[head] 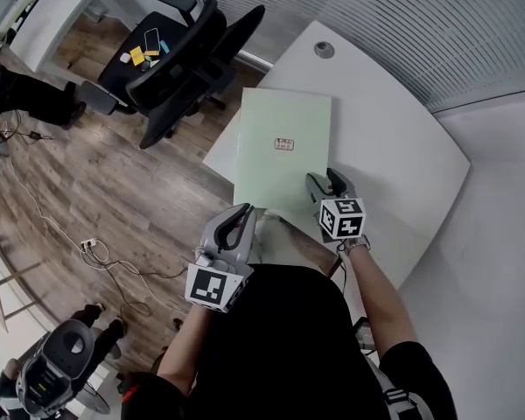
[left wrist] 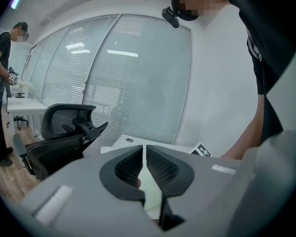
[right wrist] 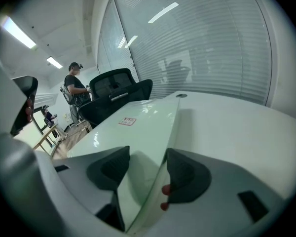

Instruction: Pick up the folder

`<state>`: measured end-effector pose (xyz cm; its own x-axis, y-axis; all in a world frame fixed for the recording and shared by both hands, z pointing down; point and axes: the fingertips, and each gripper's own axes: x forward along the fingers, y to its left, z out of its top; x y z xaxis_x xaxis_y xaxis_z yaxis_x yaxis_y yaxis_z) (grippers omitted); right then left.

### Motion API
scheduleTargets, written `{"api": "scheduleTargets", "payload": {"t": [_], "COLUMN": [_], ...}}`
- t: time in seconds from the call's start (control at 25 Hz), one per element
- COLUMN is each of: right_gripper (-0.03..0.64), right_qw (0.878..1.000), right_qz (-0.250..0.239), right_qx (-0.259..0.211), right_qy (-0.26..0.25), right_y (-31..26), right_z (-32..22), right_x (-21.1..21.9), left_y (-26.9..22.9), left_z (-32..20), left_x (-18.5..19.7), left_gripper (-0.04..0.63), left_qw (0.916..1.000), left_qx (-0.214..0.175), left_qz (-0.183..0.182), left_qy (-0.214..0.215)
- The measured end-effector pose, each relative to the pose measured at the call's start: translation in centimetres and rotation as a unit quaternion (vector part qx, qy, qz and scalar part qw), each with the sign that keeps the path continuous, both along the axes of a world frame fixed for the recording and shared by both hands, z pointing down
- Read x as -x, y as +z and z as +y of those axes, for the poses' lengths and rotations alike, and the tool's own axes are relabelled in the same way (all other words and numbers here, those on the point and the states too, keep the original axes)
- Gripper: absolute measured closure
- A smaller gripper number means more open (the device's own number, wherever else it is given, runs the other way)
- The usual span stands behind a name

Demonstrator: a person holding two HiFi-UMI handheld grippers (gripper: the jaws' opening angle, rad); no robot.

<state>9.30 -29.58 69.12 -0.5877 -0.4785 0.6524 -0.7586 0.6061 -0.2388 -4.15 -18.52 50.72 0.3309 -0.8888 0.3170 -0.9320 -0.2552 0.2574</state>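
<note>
A pale green folder (head: 284, 151) with a small red-printed label lies on the white table (head: 394, 156), its near-left corner over the table's edge. My right gripper (head: 325, 178) stands at the folder's near-right corner. In the right gripper view the folder's (right wrist: 133, 132) right edge runs between the jaws of that gripper (right wrist: 148, 154), which stand well apart without pressing on it. My left gripper (head: 243, 213) is shut and empty, just short of the folder's near-left corner. In the left gripper view its closed tips (left wrist: 144, 149) point over the folder (left wrist: 150, 194).
A black office chair (head: 179, 55) with small coloured items on its seat stands past the table's left edge. Cables (head: 105, 256) trail over the wood floor. A round grommet (head: 324, 49) sits at the table's far end. A person (right wrist: 75, 89) stands in the background.
</note>
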Motion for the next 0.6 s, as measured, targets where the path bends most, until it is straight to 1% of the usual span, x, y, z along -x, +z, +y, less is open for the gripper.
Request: {"api": "scheduleTargets", "payload": {"t": [0.2, 0.36, 0.48, 0.6], "right_gripper": [0.379, 0.379, 0.379, 0.379], "right_qw": [1.000, 1.000, 1.000, 1.000], "right_qz": [-0.001, 0.002, 0.001, 0.000], "right_qx": [0.003, 0.004, 0.004, 0.005], "right_qy": [-0.009, -0.012, -0.014, -0.010], "right_y": [-0.3, -0.5, 0.2, 0.5], "right_z": [0.5, 1.4, 2.1, 2.9], "right_x": [0.4, 1.3, 2.2, 2.8], "left_y": [0.4, 1.1, 2.4, 3.0], "left_z": [0.6, 1.4, 1.7, 1.9], "left_x": [0.6, 1.8, 2.8, 3.5], "left_gripper": [0.589, 0.589, 0.589, 0.589], "left_qw": [1.0000, 0.9999, 0.9999, 0.9999], "left_qx": [0.004, 0.009, 0.000, 0.003], "left_qz": [-0.003, 0.000, -0.009, -0.011], "left_qy": [-0.007, -0.009, -0.007, 0.004]}}
